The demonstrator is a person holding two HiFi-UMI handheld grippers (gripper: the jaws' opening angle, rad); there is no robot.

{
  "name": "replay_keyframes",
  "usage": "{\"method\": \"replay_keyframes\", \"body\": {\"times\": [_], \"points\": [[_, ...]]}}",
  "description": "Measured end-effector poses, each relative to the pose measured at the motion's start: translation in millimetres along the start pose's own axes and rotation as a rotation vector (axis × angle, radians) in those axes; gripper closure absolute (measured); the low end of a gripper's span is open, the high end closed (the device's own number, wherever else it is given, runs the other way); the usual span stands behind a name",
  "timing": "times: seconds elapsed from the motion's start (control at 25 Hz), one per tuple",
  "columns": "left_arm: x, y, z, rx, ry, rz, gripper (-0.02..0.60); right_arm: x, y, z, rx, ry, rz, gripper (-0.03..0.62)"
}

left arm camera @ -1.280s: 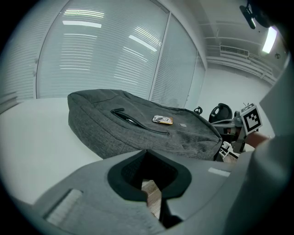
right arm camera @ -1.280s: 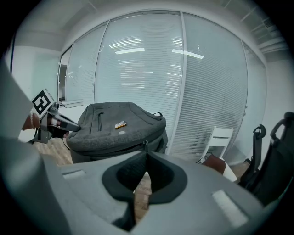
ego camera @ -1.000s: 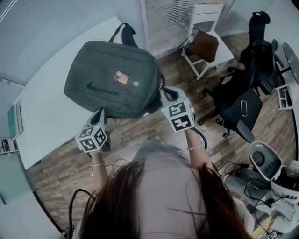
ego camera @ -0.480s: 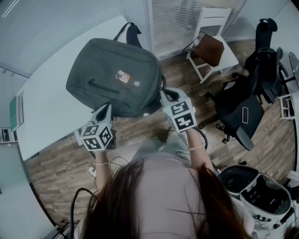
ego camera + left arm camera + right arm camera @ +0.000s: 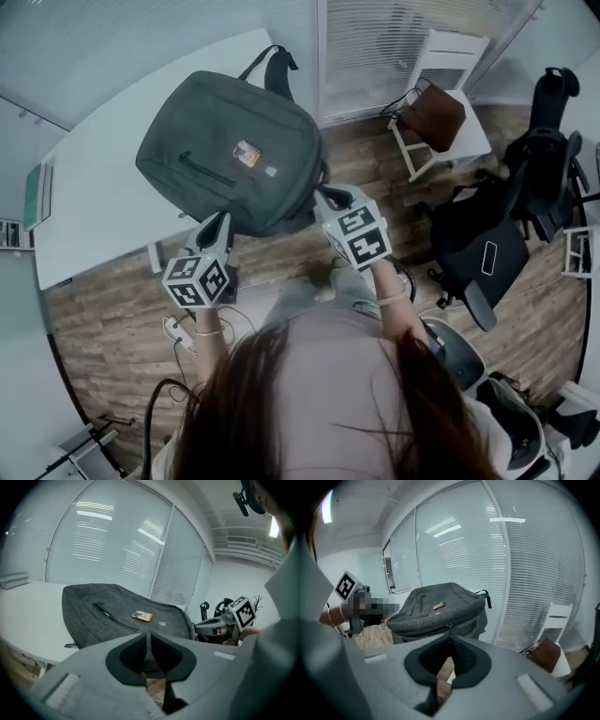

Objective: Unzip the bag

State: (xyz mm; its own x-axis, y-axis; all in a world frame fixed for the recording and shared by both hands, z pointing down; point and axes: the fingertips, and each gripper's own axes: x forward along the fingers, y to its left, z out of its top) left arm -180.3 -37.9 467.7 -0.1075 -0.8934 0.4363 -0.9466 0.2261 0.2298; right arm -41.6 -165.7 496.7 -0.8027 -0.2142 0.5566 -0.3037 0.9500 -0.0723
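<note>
The bag point(image 5: 230, 155) lay flat on the near right corner of the desk point(image 5: 103, 206), one end jutting past the desk's edge towards the person; its main zip point(image 5: 421, 630) looked closed all along, so I'd say the unzipping had not begun and this was the approach. The right gripper point(image 5: 325, 194) was held out at the overhanging corner, jaws together, tips right at the zipper pull point(image 5: 448, 626) (whether they actually pinched it I could not tell); the left gripper point(image 5: 221, 221) pointed up at the bag's near edge, just beside it, jaws opening from a bare slit with nothing between them. Next, I'd judge, the left needed to pin the fabric; the right, to secure the pull and draw it along the track.
</note>
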Motion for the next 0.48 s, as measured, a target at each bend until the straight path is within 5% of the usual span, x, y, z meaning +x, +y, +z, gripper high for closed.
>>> {"method": "replay_keyframes", "body": {"times": [0.48], "points": [[4.9, -55.7, 1.8, -0.003, 0.004, -0.027, 0.495, 0.6, -0.2, -0.6, -0.051, 0.019, 0.112, 0.585]]}}
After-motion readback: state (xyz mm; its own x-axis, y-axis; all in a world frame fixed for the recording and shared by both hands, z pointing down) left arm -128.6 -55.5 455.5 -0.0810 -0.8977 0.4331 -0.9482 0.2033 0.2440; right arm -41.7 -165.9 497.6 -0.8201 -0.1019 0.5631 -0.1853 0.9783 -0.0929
